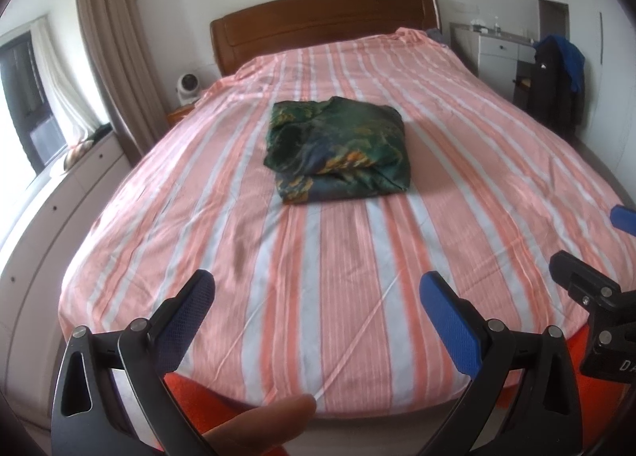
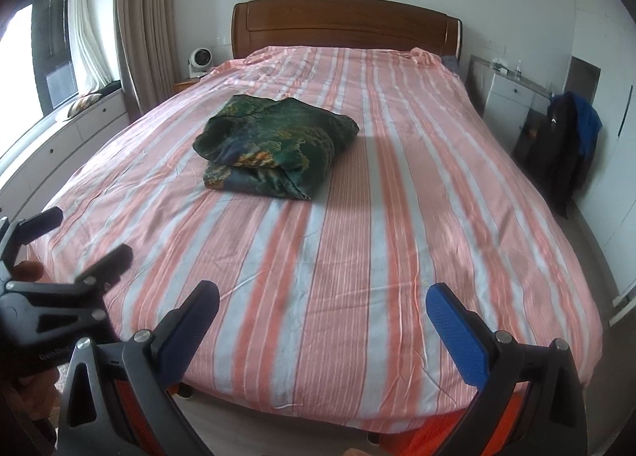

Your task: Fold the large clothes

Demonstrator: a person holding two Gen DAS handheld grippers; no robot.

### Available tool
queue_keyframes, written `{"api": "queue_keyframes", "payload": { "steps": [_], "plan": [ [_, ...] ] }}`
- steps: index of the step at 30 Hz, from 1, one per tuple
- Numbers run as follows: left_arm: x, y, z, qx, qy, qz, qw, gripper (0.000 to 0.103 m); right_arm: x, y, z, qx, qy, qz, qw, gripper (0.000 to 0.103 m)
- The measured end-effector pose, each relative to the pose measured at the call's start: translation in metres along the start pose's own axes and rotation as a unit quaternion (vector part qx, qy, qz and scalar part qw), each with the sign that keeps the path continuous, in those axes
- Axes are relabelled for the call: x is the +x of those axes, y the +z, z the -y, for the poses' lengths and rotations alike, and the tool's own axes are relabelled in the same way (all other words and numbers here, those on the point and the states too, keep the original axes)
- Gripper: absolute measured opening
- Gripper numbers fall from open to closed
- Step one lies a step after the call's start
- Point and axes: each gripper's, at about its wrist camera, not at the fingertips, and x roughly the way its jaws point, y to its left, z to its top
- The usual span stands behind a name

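Note:
A dark green patterned garment (image 1: 338, 148) lies folded into a compact bundle on the middle of the pink-and-white striped bed (image 1: 278, 277). It also shows in the right wrist view (image 2: 274, 146). My left gripper (image 1: 318, 293) is open and empty, held above the foot of the bed, well short of the garment. My right gripper (image 2: 322, 301) is open and empty too, also over the foot end. The right gripper's side shows at the left wrist view's right edge (image 1: 588, 289), and the left gripper shows at the right wrist view's left edge (image 2: 75, 257).
A wooden headboard (image 1: 318, 22) stands at the far end. A small white fan (image 1: 187, 88) sits on a nightstand at the left. White drawers (image 1: 47, 217) and a window run along the left. Dark clothes (image 1: 556, 82) hang by a white cabinet at the right.

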Motion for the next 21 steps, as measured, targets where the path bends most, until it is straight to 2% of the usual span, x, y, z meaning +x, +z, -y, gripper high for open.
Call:
{"api": "queue_keyframes", "payload": {
  "steps": [10,15,21],
  "plan": [
    [0.0000,0.0008,0.0025,-0.001,0.002,-0.003,1.0000,0.103,0.0006,-0.0018,0.0017,-0.001,-0.004,-0.001,1.000,0.103],
    [0.0046,-0.0006,-0.0028,-0.014,-0.014,-0.014,0.9997,0.103,0.0017,-0.0029,0.0033,-0.001,-0.002,-0.004,1.000,0.103],
    [0.0012,-0.0033,-0.0049,-0.014,-0.008,-0.003,0.9999,0.103,0.0018,-0.0029,0.0034,0.000,-0.001,-0.004,1.000,0.103]
  ]
}}
